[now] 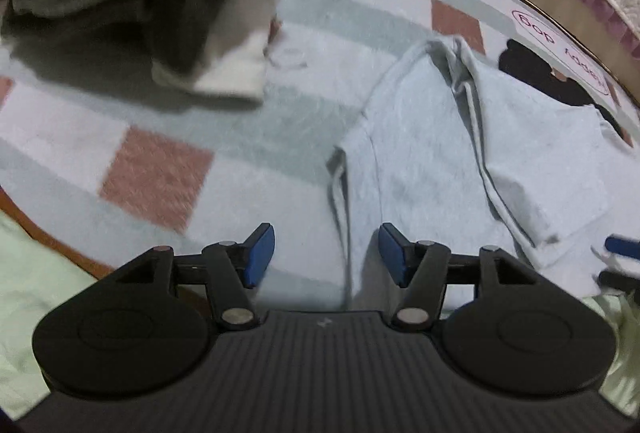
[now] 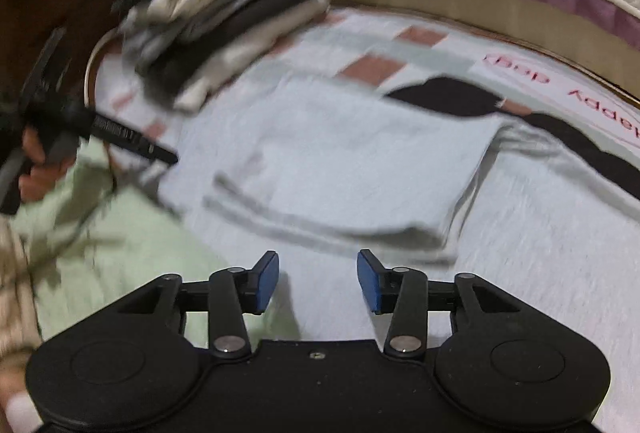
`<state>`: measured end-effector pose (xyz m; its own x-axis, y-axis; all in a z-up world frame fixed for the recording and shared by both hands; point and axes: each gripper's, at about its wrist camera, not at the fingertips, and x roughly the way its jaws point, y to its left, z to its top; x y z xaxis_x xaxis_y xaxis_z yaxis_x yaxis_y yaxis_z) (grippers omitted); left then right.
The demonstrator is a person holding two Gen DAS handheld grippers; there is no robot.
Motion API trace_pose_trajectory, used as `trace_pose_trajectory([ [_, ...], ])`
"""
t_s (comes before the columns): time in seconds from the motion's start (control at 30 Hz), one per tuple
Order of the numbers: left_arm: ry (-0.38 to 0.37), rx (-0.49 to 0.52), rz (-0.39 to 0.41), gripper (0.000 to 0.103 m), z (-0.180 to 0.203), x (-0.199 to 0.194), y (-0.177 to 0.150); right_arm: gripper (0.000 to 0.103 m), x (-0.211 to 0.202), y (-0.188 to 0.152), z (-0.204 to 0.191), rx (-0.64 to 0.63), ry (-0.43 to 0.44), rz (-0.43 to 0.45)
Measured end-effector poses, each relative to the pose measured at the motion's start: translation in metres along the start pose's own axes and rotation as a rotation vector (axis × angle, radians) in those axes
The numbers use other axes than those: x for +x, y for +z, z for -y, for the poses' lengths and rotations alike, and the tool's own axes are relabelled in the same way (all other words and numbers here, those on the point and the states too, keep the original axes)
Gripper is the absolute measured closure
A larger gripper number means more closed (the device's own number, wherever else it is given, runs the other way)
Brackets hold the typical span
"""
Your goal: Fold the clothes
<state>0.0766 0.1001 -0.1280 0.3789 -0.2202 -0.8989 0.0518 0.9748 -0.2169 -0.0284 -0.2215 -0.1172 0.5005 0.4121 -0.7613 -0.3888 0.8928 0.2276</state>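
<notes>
A pale grey garment [image 2: 320,153] lies on the checked blanket [image 1: 156,173] that covers the surface, already folded partway: in the right wrist view one layer is doubled over another, with a thick folded hem along the near edge and a loose part trailing off toward the right, over a black printed figure [image 2: 460,99] on the blanket. In the left wrist view the same garment [image 1: 432,161] runs from near the gripper up toward the far edge, with a ridge of fabric along its length and a squared-off flap on the right.

The left gripper [image 1: 326,253] is released, its blue pads spread wide with nothing between them, hovering just above the near end of the garment. The right gripper [image 2: 318,281] is likewise released and empty, just short of the garment's folded hem.

Toward the far left corner of the surface sits a stack of folded clothes [image 2: 224,21] in greys, white and dark tones, which suggests several pieces are finished. A light green cloth [image 2: 120,233] lies at the near edge; whether it awaits folding cannot be told.

Judging from this, the grey garment is mid-fold: it probably needs one or two more folds, its trailing part tucked in, and then a move onto the stack.
</notes>
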Motion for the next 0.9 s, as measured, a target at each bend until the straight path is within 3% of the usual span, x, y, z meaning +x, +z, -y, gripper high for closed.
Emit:
trace_pose_trajectory([
  [0.1,-0.037,-0.044,0.039,0.026,-0.001,0.003,-0.001,0.049,0.002,-0.013,0.000,0.053,-0.037,-0.013],
  [0.17,-0.015,-0.025,0.072,0.025,0.004,0.005,-0.002,0.049,0.000,-0.020,0.008,0.127,-0.018,0.008],
  [0.23,0.008,0.037,0.110,0.030,0.015,0.007,-0.006,0.049,0.000,-0.025,0.014,0.187,0.004,0.016],
  [0.27,0.019,0.079,0.135,0.055,0.020,0.008,-0.008,0.048,0.001,-0.027,0.016,0.210,0.015,0.014],
  [0.3,0.037,0.130,0.154,0.088,0.027,0.009,-0.010,0.048,0.002,-0.029,0.018,0.234,0.026,0.012],
  [0.37,0.051,0.281,0.134,0.095,0.043,0.006,-0.012,0.047,0.003,-0.032,0.022,0.285,0.053,0.011],
  [0.4,0.093,0.346,0.150,0.096,0.052,0.000,-0.013,0.047,0.003,-0.032,0.025,0.316,0.070,0.010],
  [0.5,0.180,0.459,0.230,0.095,0.069,-0.016,-0.011,0.047,0.001,-0.038,0.034,0.412,0.139,-0.002],
  [0.6,0.253,0.426,0.219,0.088,0.070,-0.007,-0.010,0.047,0.000,-0.050,0.038,0.472,0.176,0.035],
  [0.63,0.384,0.467,0.226,0.088,0.075,-0.001,-0.016,0.047,-0.001,-0.054,0.040,0.491,0.185,0.048],
  [0.7,0.569,0.561,0.219,0.083,0.080,0.010,-0.025,0.047,-0.004,-0.061,0.040,0.530,0.195,0.054],
  [0.77,0.480,0.479,0.237,0.081,0.078,-0.004,-0.018,0.049,-0.014,-0.067,0.042,0.540,0.185,0.055],
  [0.83,0.391,0.398,0.256,0.073,0.076,-0.019,-0.012,0.059,-0.030,-0.074,0.048,0.555,0.151,0.083],
  [0.9,0.288,0.385,0.326,0.059,0.091,-0.036,-0.010,0.059,-0.069,-0.094,0.064,0.658,0.022,0.318],
])
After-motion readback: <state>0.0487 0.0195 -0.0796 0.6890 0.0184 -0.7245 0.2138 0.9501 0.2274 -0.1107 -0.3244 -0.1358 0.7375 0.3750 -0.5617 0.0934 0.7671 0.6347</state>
